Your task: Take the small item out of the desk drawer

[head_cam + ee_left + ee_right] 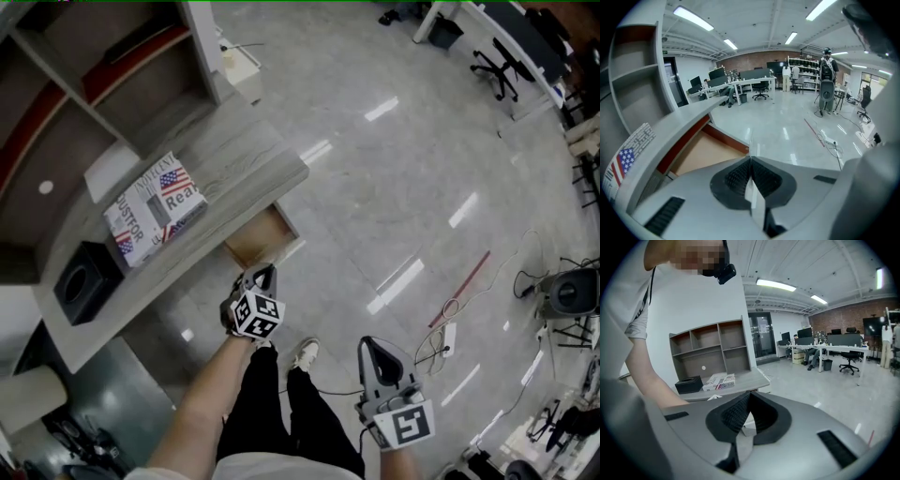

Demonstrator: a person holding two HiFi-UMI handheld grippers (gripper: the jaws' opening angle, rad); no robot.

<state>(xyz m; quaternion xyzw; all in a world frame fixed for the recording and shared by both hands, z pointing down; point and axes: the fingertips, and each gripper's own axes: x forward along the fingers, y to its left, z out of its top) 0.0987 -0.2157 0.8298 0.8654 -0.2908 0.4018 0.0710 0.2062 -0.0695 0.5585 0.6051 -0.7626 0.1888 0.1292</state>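
The wooden desk drawer (255, 236) stands pulled out from under the grey desk (234, 159). In the left gripper view the drawer (705, 152) shows a bare tan bottom, and I see no small item lying in it. My left gripper (267, 272) hovers at the drawer's front edge, its jaws shut (750, 158). A thin pale sliver shows behind the pads; I cannot tell whether it is an item. My right gripper (367, 345) hangs lower right over the floor, away from the drawer, with its jaws (749, 393) shut and nothing between them.
On the desk lie a flag-printed box (155, 208) and a black box (84, 281), with a shelf unit (94, 75) behind. The person's shoe (305, 354) is just below the drawer. Cables (450, 319) trail on the shiny floor at right; office chairs (497, 66) stand far off.
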